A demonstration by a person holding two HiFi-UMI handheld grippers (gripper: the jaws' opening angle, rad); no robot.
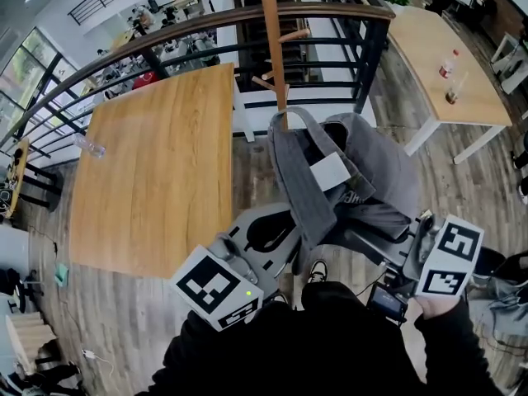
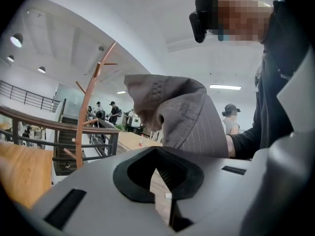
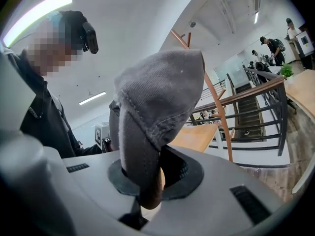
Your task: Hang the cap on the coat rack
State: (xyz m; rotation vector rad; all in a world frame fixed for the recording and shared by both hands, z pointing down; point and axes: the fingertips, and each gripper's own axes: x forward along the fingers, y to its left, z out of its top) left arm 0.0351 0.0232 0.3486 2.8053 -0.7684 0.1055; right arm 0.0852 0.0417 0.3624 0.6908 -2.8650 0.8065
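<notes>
A grey cap (image 1: 363, 163) is held up in front of me, just short of the wooden coat rack (image 1: 272, 40). My right gripper (image 1: 375, 238) is shut on the cap's edge, and in the right gripper view a fold of the cap (image 3: 157, 97) runs down between the jaws of the right gripper (image 3: 145, 181). My left gripper (image 1: 276, 229) sits under the brim. In the left gripper view the cap (image 2: 187, 117) lies just beyond the left gripper (image 2: 160, 176), whose jaws stand a little apart with nothing between the pads. The coat rack (image 2: 86, 117) rises behind, and the right gripper view shows the coat rack (image 3: 216, 107) past the cap.
A wooden table (image 1: 157, 163) stands at the left with a plastic bottle (image 1: 91, 147) on it. A dark railing (image 1: 247, 23) curves behind the rack above a stairwell. Another table (image 1: 462, 89) with bottles (image 1: 450, 64) is at the right. People (image 2: 106, 109) stand far back.
</notes>
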